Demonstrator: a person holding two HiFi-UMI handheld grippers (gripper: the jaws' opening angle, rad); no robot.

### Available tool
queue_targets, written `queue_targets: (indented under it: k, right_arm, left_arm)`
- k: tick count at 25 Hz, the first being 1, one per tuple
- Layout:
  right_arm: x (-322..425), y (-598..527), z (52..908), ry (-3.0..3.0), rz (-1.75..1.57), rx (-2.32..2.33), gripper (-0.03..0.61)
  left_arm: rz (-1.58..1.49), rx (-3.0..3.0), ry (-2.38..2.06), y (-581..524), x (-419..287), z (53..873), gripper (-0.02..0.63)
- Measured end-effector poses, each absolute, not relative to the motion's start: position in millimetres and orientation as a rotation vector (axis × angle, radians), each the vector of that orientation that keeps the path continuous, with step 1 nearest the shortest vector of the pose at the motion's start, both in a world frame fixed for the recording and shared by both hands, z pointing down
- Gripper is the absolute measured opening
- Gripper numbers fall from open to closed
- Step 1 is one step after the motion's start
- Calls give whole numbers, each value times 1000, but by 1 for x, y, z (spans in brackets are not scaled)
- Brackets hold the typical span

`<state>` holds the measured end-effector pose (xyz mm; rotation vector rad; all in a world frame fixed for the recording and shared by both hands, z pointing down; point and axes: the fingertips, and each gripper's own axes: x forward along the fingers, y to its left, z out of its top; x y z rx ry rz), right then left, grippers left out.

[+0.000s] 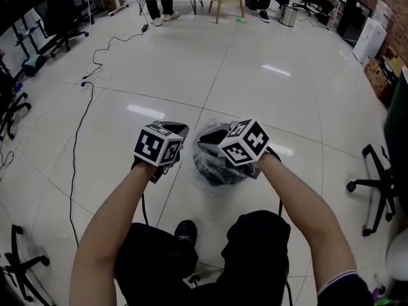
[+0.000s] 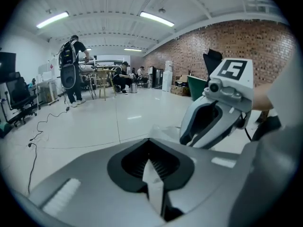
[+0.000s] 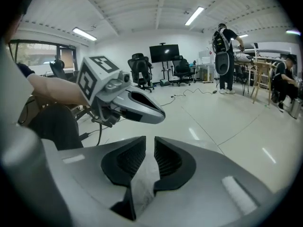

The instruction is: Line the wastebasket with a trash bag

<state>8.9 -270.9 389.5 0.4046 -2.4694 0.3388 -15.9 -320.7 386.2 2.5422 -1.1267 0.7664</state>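
Wastebasket (image 1: 215,172) stands on the white tiled floor (image 1: 255,75) just ahead of my knees, between the two grippers. It is a small dark bin, and the clear, crinkly trash bag (image 1: 224,164) is bunched loosely over its mouth, glinting in the light.

My left gripper (image 1: 180,131) is at the bin's left edge. In the left gripper view its jaws are fully together, with a thin strip of the bag's film (image 2: 152,183) pinched flat between the ribbed pads.

My right gripper (image 1: 206,145) is over the bin's top. In the right gripper view the jaws (image 3: 146,162) are nearly together. A narrow slit shows toward the tips, and a wider fold of the film (image 3: 142,183) is clamped lower down between the pads.
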Motion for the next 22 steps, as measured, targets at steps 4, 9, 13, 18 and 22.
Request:
queue_targets:
  k: [4,9,13,18,22]
  right_arm:
    - [21,-291,424,-2404,408,477,41]
    - [34,-309,466,-2327,503,535,17]
    - [33,-314,496,-2269,557,529,4]
    - [29,-316,533,-2178,613,497,3]
    - [27,-318,560,-2117,646,495,3]
  left_arm:
    - [758,2529,-1124,-319,-19,402,12]
    - [744,2507,-1140,-324,-26,420,12]
    - [756,2499,-1134,-326,-23,431,12]
    - [789,2503,-1100,-320,-16,441,12]
    - [799,2492,-1087,-317,-18,449,12]
